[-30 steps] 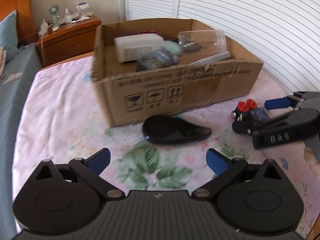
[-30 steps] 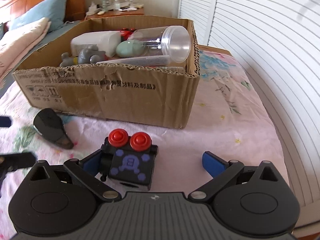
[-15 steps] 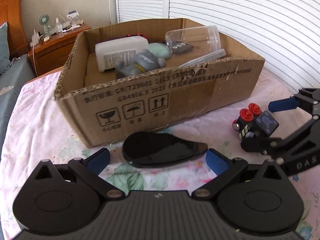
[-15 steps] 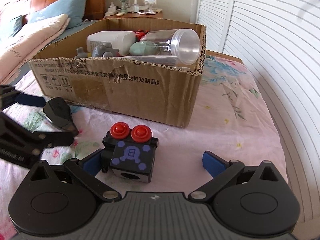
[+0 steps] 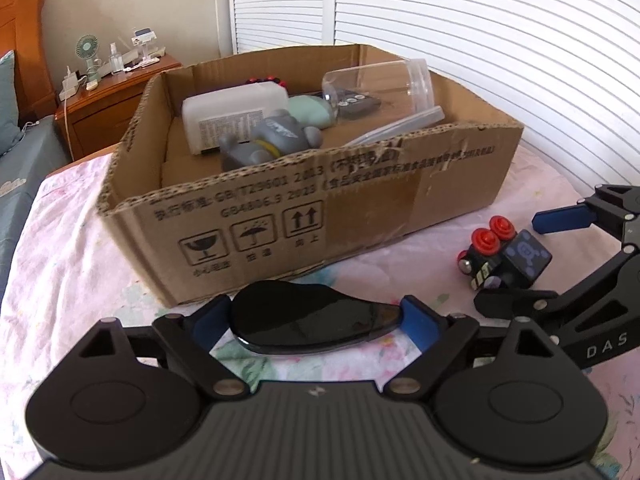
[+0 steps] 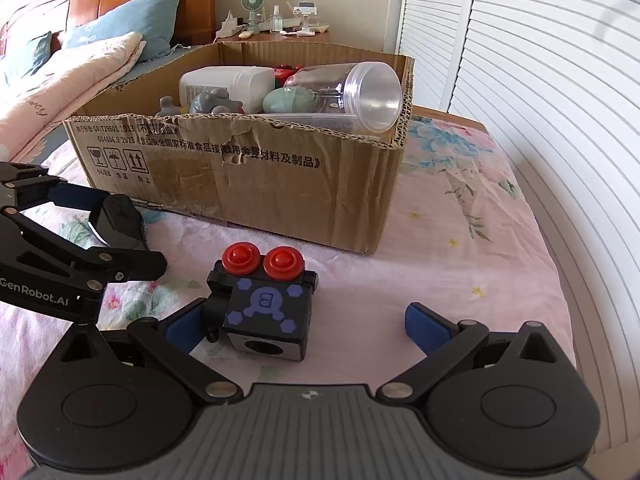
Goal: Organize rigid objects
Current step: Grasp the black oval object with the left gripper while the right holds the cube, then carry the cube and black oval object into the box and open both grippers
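A glossy black teardrop-shaped object (image 5: 312, 320) lies on the flowered sheet just in front of the cardboard box (image 5: 360, 200). My left gripper (image 5: 314, 322) is closing on it, and its blue pads meet the object's two ends. From the right wrist view the same left gripper (image 6: 120, 228) straddles the black object (image 6: 116, 216). A black cube toy (image 6: 268, 308) with two red knobs sits between the fingers of my right gripper (image 6: 306, 322). That gripper is open: the left pad is against the toy's side, the right pad well apart. The toy (image 5: 508, 256) also shows at the right of the left wrist view.
The box (image 6: 280, 168) holds a white bottle (image 5: 236, 116), a grey toy (image 5: 268, 144), a green item and a clear jar (image 6: 360, 92) lying on its side. A wooden nightstand (image 5: 116, 96) stands behind, pillows (image 6: 100, 56) at the left, and louvred doors (image 5: 480, 40) at the right.
My left gripper came forward to the black object, and its jaws narrowed from wide open until the pads reached its ends. The right gripper stayed around the cube toy.
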Tool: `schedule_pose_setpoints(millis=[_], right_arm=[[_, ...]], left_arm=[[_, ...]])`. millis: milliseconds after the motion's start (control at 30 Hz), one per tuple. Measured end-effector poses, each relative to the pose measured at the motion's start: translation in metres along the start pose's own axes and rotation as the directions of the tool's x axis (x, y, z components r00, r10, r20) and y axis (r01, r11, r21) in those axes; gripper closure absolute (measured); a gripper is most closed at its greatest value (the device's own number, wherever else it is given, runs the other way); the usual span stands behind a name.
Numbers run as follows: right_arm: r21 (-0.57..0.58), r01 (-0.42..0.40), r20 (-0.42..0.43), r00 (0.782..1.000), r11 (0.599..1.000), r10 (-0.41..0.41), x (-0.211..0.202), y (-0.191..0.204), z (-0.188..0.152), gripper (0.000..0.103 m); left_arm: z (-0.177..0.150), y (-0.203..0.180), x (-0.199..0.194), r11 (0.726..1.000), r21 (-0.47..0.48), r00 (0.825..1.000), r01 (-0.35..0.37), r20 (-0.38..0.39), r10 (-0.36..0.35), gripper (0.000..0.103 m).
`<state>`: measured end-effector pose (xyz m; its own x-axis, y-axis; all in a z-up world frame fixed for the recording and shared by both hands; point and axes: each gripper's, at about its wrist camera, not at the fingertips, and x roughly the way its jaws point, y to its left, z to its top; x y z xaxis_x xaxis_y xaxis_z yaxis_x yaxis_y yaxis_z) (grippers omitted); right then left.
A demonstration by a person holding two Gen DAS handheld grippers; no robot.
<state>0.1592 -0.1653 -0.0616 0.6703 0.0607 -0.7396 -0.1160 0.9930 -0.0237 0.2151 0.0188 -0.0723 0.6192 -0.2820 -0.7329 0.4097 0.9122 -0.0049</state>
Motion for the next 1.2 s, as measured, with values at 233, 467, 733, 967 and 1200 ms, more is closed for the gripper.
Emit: schedule_pose_setpoints(millis=[233, 467, 733, 967, 1200], right_arm=[[-0.02, 0.0, 0.001, 1.0, 1.0, 0.0, 0.003, 0.014, 0.006, 0.001], [-0.037, -0.025, -0.002, 1.0, 0.999, 0.025, -0.004, 0.026, 0.011, 0.034], [-0.075, -0.02, -0.023, 1.0, 0.997, 0.018, -0.01, 0.032, 0.015, 0.043], [-0.127, -0.039, 0.021, 0.999, 0.991, 0.042, -0.035, 0.034, 0.025, 0.044], [-0.183, -0.049, 0.077, 0.995, 0.982, 0.064, -0.061, 0.034, 0.043, 0.044]], left_arm=[[-0.006, 0.012, -0.008, 0.999, -0.02, 1.0, -0.026, -0.011, 0.025, 0.013], [-0.005, 0.017, -0.012, 1.0, -0.014, 1.0, -0.007, -0.019, 0.007, 0.013], [-0.001, 0.017, -0.029, 0.999, 0.033, 0.999, 0.026, -0.041, -0.025, 0.013], [0.02, 0.02, -0.071, 0.995, 0.068, 0.997, 0.078, 0.013, -0.079, 0.013], [0.065, 0.031, -0.079, 0.996, 0.082, 0.993, 0.027, 0.111, -0.036, 0.013]])
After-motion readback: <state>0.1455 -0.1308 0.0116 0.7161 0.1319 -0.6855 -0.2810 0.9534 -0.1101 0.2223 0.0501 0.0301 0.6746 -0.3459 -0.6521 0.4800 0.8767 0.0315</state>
